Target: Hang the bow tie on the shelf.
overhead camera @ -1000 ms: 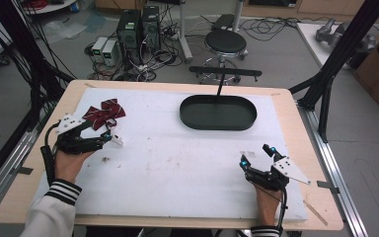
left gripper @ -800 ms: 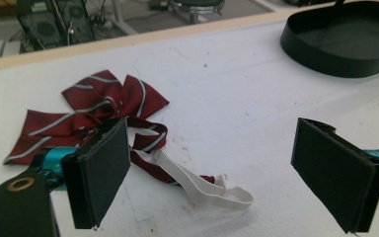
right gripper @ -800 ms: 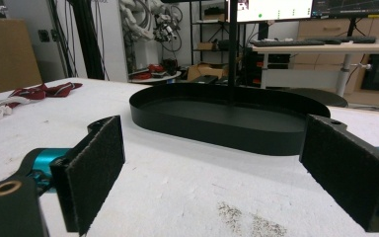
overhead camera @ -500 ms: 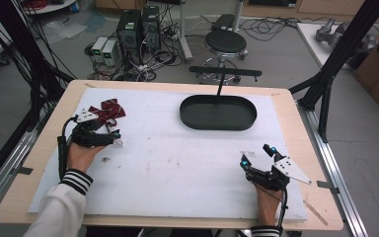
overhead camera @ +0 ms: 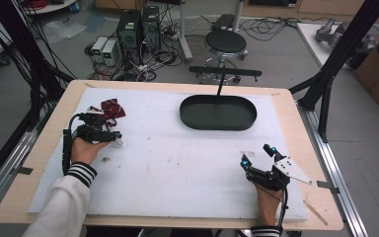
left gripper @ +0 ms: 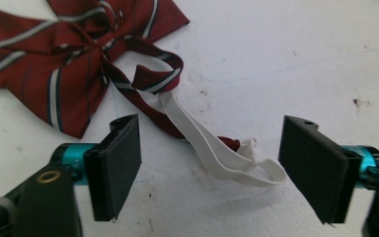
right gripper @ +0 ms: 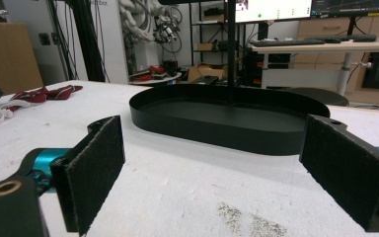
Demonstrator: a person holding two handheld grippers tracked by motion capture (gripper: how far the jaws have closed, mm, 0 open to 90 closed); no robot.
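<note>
A dark red striped bow tie (left gripper: 64, 64) lies at the table's left (overhead camera: 109, 108), and its white elastic strap (left gripper: 217, 153) trails out over the white mat. My left gripper (left gripper: 209, 170) is open, low over the mat, with the strap's loop lying between its jaws; in the high view the left gripper (overhead camera: 112, 137) sits just in front of the bow tie. My right gripper (right gripper: 217, 173) stands open and empty near the front right (overhead camera: 257, 159), facing the black oval tray (right gripper: 227, 121). From there the bow tie (right gripper: 39, 95) lies far off at the left.
The black oval tray (overhead camera: 218, 123) stands at the back middle of the white mat (overhead camera: 177, 168), a thin black post rising behind it. A stool (overhead camera: 226, 42), computers and cables lie beyond the table's far edge. A black frame leg (overhead camera: 335, 64) stands at the right.
My left gripper has moved right and forward, from over the bow tie to just in front of it, over the strap. The right gripper has stayed still.
</note>
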